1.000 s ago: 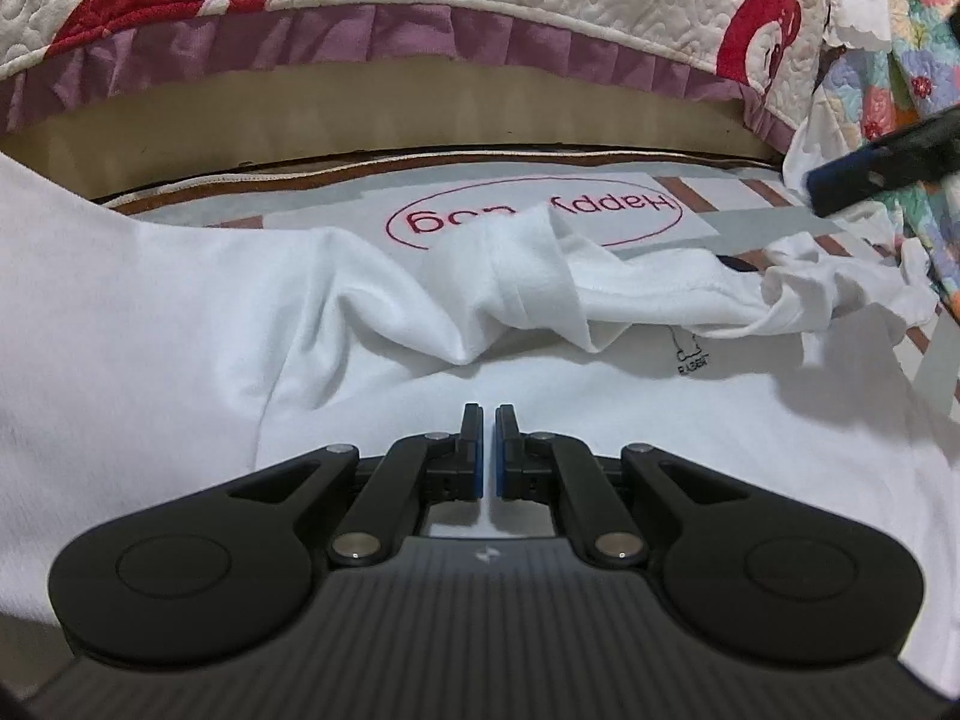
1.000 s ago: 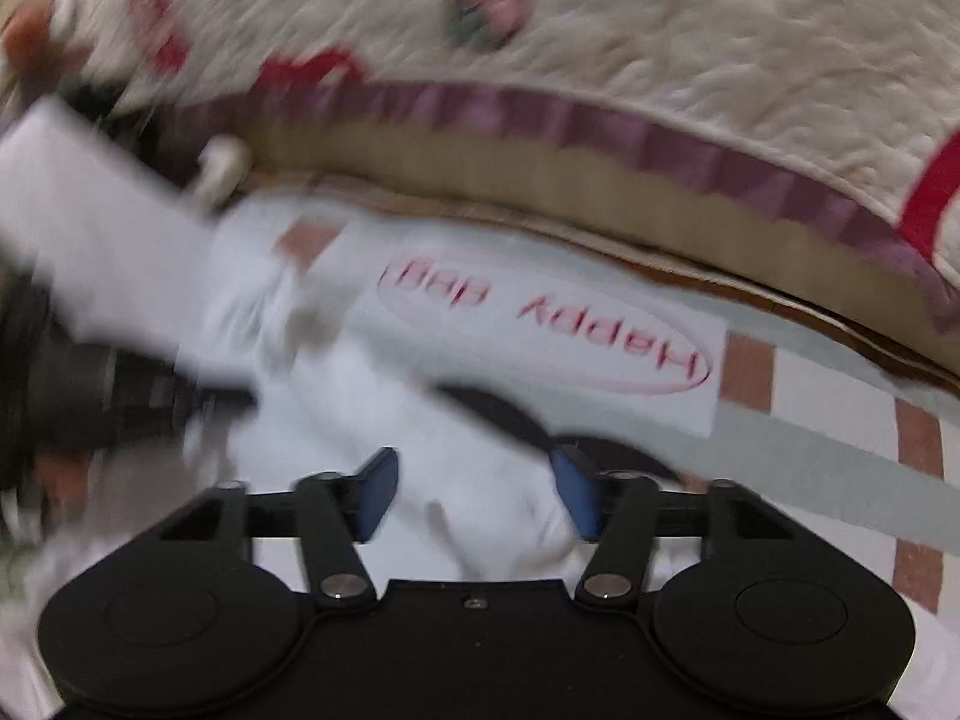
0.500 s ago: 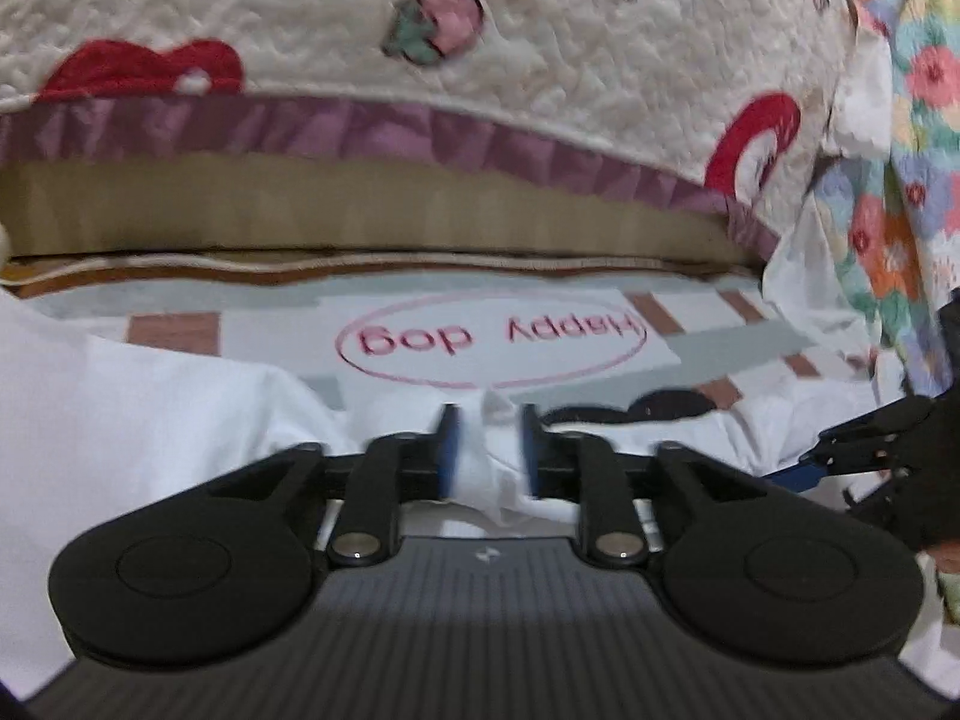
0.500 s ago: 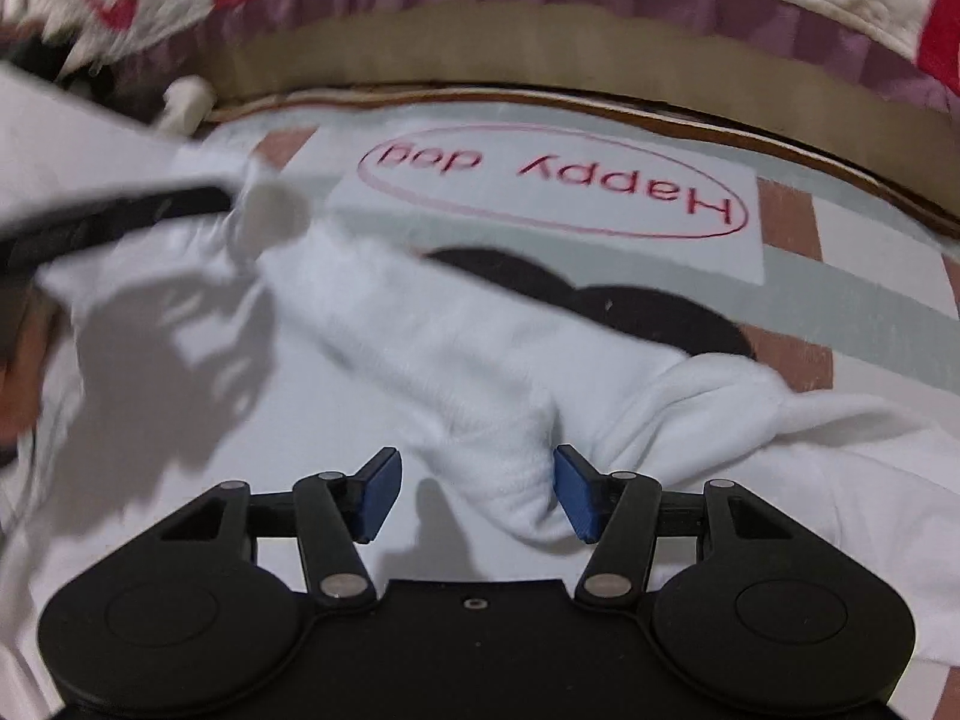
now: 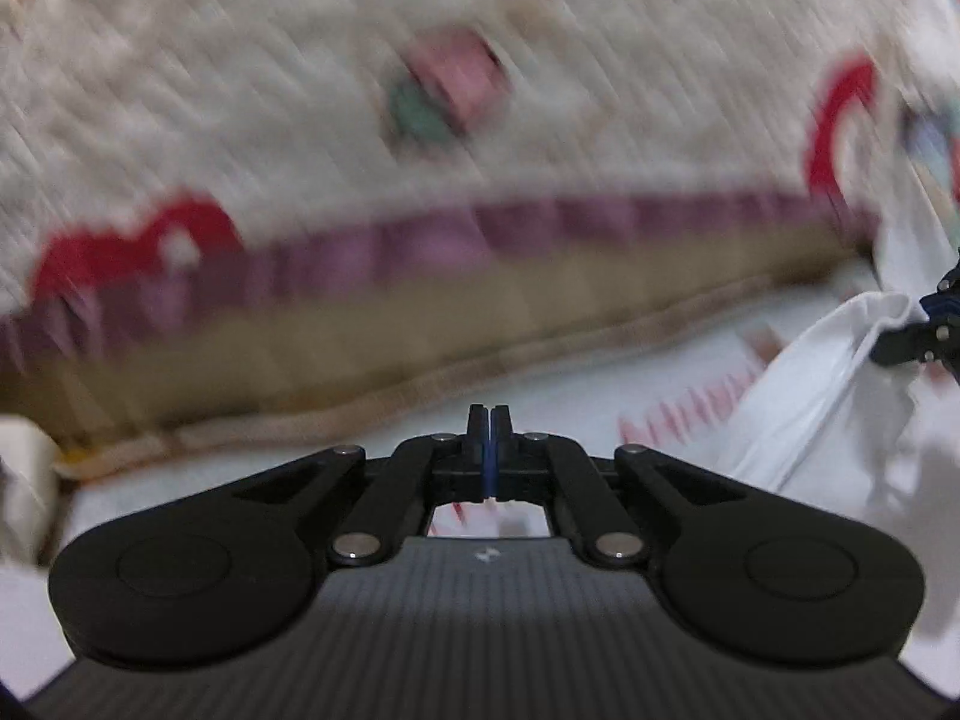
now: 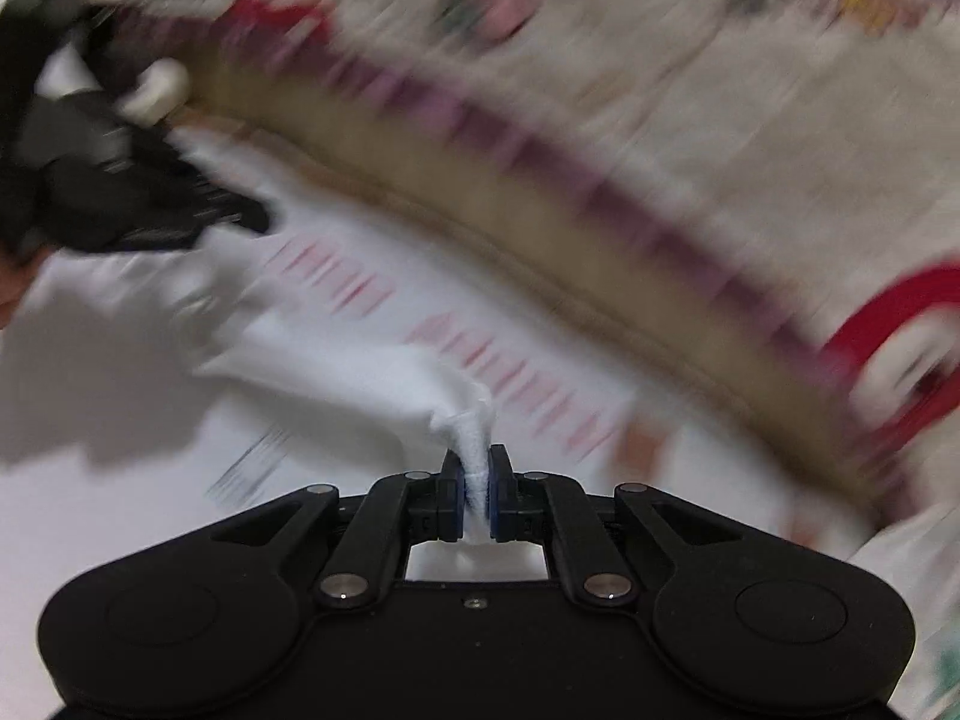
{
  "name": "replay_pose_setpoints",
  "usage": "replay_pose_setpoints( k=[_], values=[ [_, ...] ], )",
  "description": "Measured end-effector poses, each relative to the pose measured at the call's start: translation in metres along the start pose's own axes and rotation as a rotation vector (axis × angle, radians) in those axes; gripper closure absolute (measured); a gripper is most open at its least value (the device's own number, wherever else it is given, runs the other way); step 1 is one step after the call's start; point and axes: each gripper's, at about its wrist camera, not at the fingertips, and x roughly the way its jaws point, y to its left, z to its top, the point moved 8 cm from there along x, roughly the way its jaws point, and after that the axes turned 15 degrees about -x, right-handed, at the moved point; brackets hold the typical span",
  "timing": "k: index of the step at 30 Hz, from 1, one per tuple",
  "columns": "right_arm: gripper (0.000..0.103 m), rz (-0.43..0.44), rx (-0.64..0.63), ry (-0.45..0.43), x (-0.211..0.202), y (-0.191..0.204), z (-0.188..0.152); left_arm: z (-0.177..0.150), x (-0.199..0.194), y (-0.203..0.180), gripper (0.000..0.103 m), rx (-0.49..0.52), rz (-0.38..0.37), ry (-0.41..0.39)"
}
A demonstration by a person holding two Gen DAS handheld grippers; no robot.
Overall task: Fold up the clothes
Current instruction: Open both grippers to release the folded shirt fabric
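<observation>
The white garment (image 6: 336, 372) lies spread over a mat printed with red lettering (image 6: 516, 378), and one bunched corner of it is drawn up into a narrow twist at the middle of the right wrist view. That twist points toward 6 o'clock, straight into the right hand-held gripper (image 6: 475, 483), whose jaws have just been closing and now pinch the cloth between their blue pads (image 6: 493, 492). From the pinch the fabric stretches away toward 10 o'clock as a long taut ridge, so its long axis runs from the lower centre up to the left. Its far end reaches the left hand-held gripper (image 6: 240, 219), blurred at the upper left; whether cloth is caught there cannot be told from this view.

In the left wrist view the left hand-held gripper (image 5: 489, 438) has its jaws fully together, blue pads touching, with no fabric visible between them. The garment (image 5: 840, 384) hangs at 3 o'clock as a raised white fold, its upper edge meeting the right hand-held gripper (image 5: 936, 324) at the frame's edge.

Beyond the mat, from 9 to 3 o'clock, runs a quilted bedspread (image 5: 300, 90) with a purple border and red patterns, heavily blurred in both views.
</observation>
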Motion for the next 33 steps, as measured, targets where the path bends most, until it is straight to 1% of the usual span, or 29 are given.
replay_pose_setpoints(
  k=[2, 3, 5, 6, 7, 8, 9, 10, 12, 13, 14, 15, 18, 20, 22, 25, 27, 28, 29, 30, 31, 33],
  values=[
    [0.095, -0.054, 0.014, -0.026, 0.004, -0.031, 0.021, 0.025, -0.005, 0.005, 0.103, -0.04, 0.047, -0.068],
    [0.095, -0.078, 0.019, -0.037, 0.006, -0.044, 0.03, 0.032, -0.007, 0.007, 0.103, -0.069, 0.051, -0.077],
    [0.095, -0.119, 0.009, -0.044, 0.016, -0.059, 0.043, 0.035, -0.011, 0.007, 0.097, -0.132, 0.004, -0.064],
    [0.095, -0.134, 0.005, -0.038, 0.024, -0.064, 0.046, 0.031, -0.012, 0.005, 0.092, -0.144, -0.024, -0.046],
    [0.095, -0.155, 0.001, -0.028, 0.031, -0.067, 0.047, 0.023, -0.011, 0.005, 0.085, -0.131, -0.023, -0.023],
    [0.095, -0.183, -0.002, -0.014, 0.039, -0.07, 0.047, 0.012, -0.008, 0.005, 0.081, -0.103, 0.002, 0.002],
    [0.094, -0.204, 0.007, -0.001, 0.048, -0.074, 0.047, 0.001, -0.004, 0.007, 0.081, -0.075, 0.028, 0.029],
    [0.094, -0.201, 0.044, 0.004, 0.054, -0.077, 0.043, -0.011, 0.001, 0.01, 0.08, -0.047, 0.056, 0.059],
    [0.084, -0.163, 0.15, -0.001, 0.06, -0.083, 0.035, -0.033, 0.009, 0.021, 0.072, -0.032, 0.111, 0.121],
    [0.079, -0.141, 0.214, -0.023, 0.058, -0.086, 0.03, -0.042, 0.011, 0.028, 0.066, -0.043, 0.129, 0.148],
    [0.064, -0.119, 0.287, -0.042, 0.054, -0.09, 0.021, -0.049, 0.013, 0.034, 0.063, -0.058, 0.14, 0.169],
    [0.055, -0.103, 0.357, -0.043, 0.049, -0.095, 0.009, -0.057, 0.014, 0.041, 0.063, -0.072, 0.148, 0.189],
    [0.055, -0.069, 0.503, 0.001, 0.039, -0.107, -0.036, -0.073, 0.014, 0.056, 0.063, -0.091, 0.162, 0.229],
    [0.055, -0.055, 0.574, 0.049, 0.031, -0.115, -0.075, -0.081, 0.01, 0.062, 0.062, -0.1, 0.157, 0.251],
    [0.053, -0.047, 0.672, 0.102, 0.019, -0.121, -0.119, -0.085, 0.003, 0.065, 0.062, -0.102, 0.143, 0.265],
    [0.053, -0.009, 0.932, 0.136, -0.008, -0.123, -0.185, -0.087, -0.014, 0.066, 0.061, -0.107, 0.126, 0.249],
    [0.053, 0.006, 1.131, 0.144, -0.025, -0.12, -0.229, -0.088, -0.016, 0.066, 0.061, -0.072, 0.144, 0.237],
    [0.053, 0.014, 1.221, 0.144, -0.03, -0.116, -0.249, -0.088, -0.017, 0.066, 0.059, -0.052, 0.157, 0.232],
    [0.053, 0.016, 1.288, 0.14, -0.035, -0.111, -0.267, -0.089, -0.017, 0.067, 0.058, -0.034, 0.168, 0.231],
    [0.053, 0.004, 1.332, 0.139, -0.038, -0.107, -0.282, -0.09, -0.017, 0.069, 0.058, -0.025, 0.176, 0.234],
    [0.053, -0.018, 1.349, 0.144, -0.041, -0.103, -0.294, -0.091, -0.016, 0.072, 0.058, -0.025, 0.184, 0.236],
    [0.053, -0.076, 1.339, 0.15, -0.045, -0.098, -0.311, -0.092, -0.014, 0.082, 0.058, -0.014, 0.225, 0.23]
  ],
)
